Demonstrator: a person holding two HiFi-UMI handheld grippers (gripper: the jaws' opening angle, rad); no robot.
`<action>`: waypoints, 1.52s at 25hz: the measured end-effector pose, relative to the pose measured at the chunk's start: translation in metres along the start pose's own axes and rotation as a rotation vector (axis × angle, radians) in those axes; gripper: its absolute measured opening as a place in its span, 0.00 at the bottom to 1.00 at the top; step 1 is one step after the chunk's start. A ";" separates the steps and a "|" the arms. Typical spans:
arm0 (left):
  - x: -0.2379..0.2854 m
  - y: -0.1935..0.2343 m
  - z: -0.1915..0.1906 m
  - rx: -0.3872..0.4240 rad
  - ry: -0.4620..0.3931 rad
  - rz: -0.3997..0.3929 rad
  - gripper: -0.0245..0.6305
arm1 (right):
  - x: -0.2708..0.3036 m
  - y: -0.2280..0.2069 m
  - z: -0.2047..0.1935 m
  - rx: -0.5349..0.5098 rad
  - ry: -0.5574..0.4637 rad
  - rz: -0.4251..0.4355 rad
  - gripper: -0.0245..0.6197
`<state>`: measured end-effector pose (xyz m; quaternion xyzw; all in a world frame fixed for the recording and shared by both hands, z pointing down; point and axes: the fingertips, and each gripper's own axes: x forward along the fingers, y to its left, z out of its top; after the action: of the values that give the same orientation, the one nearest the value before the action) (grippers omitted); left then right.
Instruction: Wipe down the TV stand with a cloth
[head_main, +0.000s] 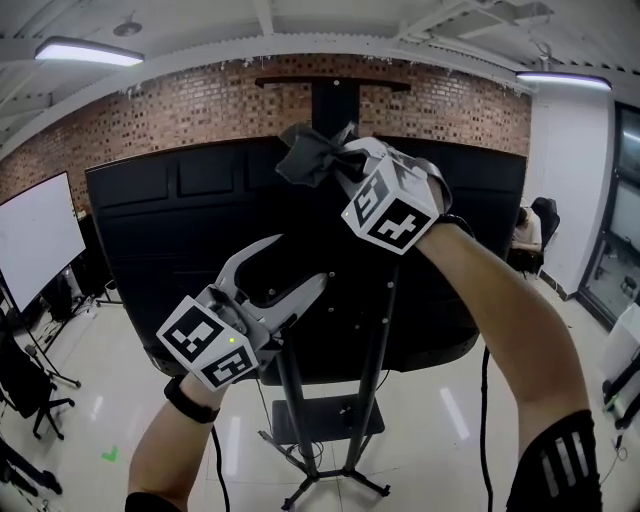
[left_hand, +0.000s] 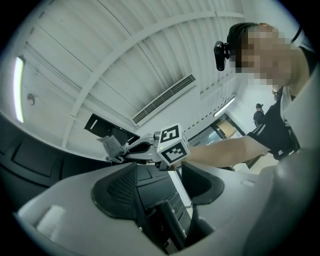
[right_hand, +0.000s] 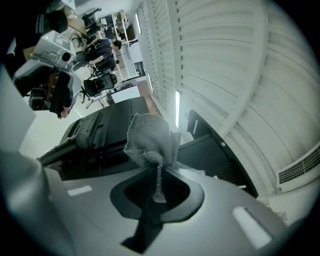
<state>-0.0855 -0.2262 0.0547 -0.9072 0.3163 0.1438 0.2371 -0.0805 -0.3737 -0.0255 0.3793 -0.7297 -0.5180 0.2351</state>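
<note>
the black back of the tv (head_main: 150, 230) fills the middle, mounted on the tv stand (head_main: 325, 418) below it. the right gripper (head_main: 338, 160) is up by the tv's top edge, jaws pinching a bunched grey cloth (head_main: 303, 155). the left gripper (head_main: 300, 262) sits lower, before the panel, jaws spread with nothing between them
</note>
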 end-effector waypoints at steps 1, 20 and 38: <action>-0.001 -0.001 -0.005 -0.006 0.003 -0.001 0.50 | 0.000 0.008 -0.003 -0.008 0.002 0.005 0.07; -0.045 -0.027 -0.071 -0.144 0.037 0.030 0.50 | 0.001 0.148 -0.055 -0.329 0.166 0.109 0.07; -0.095 -0.057 -0.149 -0.233 0.151 0.100 0.50 | -0.010 0.272 -0.107 -0.550 0.261 0.186 0.07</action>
<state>-0.1049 -0.2169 0.2396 -0.9199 0.3593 0.1227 0.0982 -0.0800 -0.3803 0.2666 0.2966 -0.5575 -0.6190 0.4669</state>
